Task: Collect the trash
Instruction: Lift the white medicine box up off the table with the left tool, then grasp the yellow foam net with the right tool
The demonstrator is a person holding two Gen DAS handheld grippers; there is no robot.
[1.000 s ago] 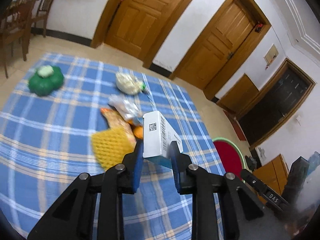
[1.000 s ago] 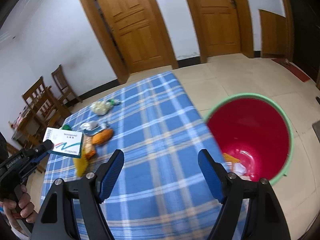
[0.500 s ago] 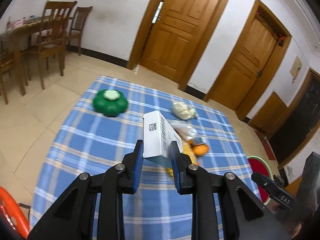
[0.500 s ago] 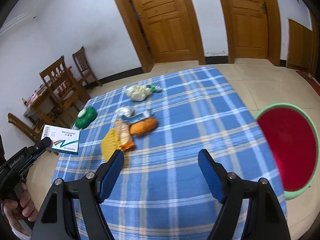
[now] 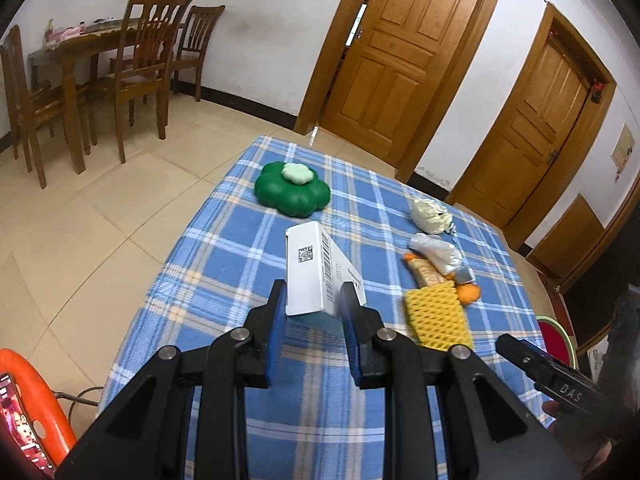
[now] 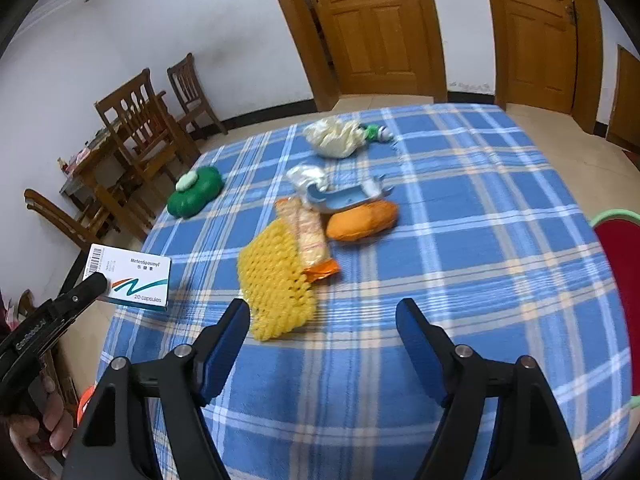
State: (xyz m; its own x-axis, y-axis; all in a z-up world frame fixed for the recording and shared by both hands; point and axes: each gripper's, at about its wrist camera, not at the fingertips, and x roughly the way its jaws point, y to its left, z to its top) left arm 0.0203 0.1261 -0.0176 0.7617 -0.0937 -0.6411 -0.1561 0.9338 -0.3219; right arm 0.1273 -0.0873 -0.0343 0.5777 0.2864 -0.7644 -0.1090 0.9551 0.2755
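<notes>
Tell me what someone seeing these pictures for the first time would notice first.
Most striking is the white capsule box clamped in the left gripper above the near edge of the blue plaid tablecloth. Mid-table lies a trash cluster: yellow foam fruit net, cracker packet, orange bag. The right gripper, nothing between its jaws as they close slightly, points at it; a green flower-shaped container sits apart.

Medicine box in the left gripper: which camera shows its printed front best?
The right wrist view. There the medicine box faces the camera, with its logo and "20 capsules" readable, clamped by the left gripper. The left wrist view shows only the box's barcoded end and one narrow side between the pads.
</notes>
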